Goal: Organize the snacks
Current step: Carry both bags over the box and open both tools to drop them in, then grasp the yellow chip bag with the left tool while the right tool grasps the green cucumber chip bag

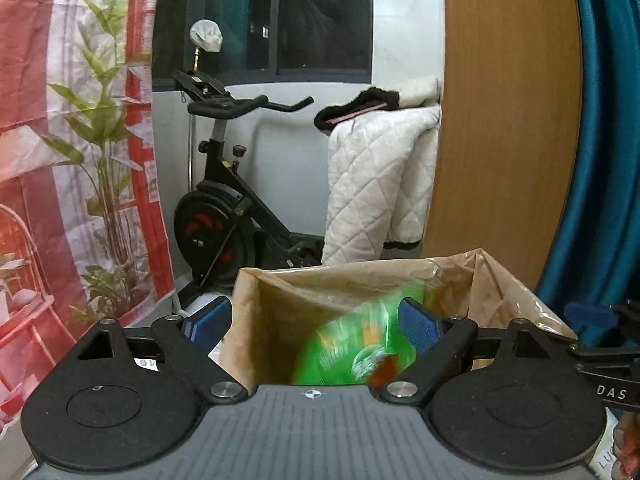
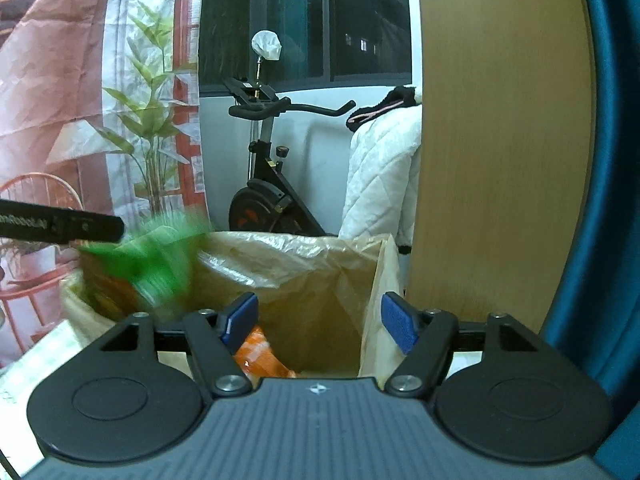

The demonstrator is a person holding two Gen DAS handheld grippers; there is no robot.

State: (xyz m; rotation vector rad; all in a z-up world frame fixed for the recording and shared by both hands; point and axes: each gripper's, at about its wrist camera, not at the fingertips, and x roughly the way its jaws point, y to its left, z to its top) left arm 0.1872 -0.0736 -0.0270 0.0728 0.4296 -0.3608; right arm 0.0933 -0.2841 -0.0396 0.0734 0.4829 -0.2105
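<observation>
Landmark: brown paper bag point(image 1: 360, 292), standing open with a clear plastic liner, in front of a wooden panel point(image 1: 508, 120). Entries run left to right. Left of the bag: printed curtain with bamboo pattern point(image 1: 80, 140), then an exercise bike point(image 1: 224, 200) behind the bag, then a quilted white blanket point(image 1: 380, 184) draped behind its right half. Left gripper point(image 1: 316, 322): claw spread wide over the bag mouth, pads on nothing. Green snack packet point(image 1: 360, 344): motion-blurred, loose between and below those open pads, inside the bag opening; it appears to be dropping in, though whether it has settled cannot be told. Orange snack packet point(image 2: 260, 354): lying at the bottom of the bag, seen in the right wrist view just under the left pad of the right gripper. Right gripper point(image 2: 318, 322): claw moderately open above the bag's right side, empty. Progress, as a judgement: at least one packet is stowed and a second is going in; any snacks left outside the bag are not in view, so what remains cannot be counted.
</observation>
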